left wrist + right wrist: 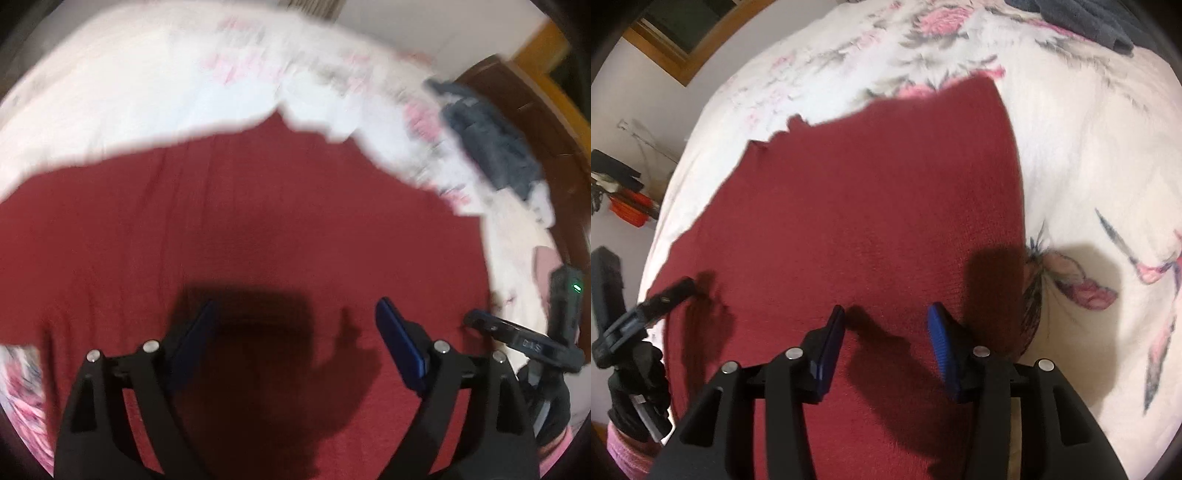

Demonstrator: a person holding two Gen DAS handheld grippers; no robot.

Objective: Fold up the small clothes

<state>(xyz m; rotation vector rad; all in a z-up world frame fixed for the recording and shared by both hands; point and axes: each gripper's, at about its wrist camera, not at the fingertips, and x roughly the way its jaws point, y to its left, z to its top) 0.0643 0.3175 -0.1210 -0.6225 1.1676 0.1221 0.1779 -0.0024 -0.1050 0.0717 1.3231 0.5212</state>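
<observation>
Jaws of the left gripper (295, 314) stand wide apart, empty, above the red garment (240, 229) spread flat on the floral bedspread (129, 92). Right gripper (884, 317) is narrower but also parted, holding nothing over the same cloth. Left view is motion-blurred, and a dark garment (491, 144) is cut off at the bed's far edge.

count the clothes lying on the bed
2. A red knit garment lies spread flat in the middle of the floral bedspread; a dark grey garment lies crumpled near the bed's far edge. Others may lie out of view.

Black hand-held gripper (886, 314), blue pads (940, 332)
</observation>
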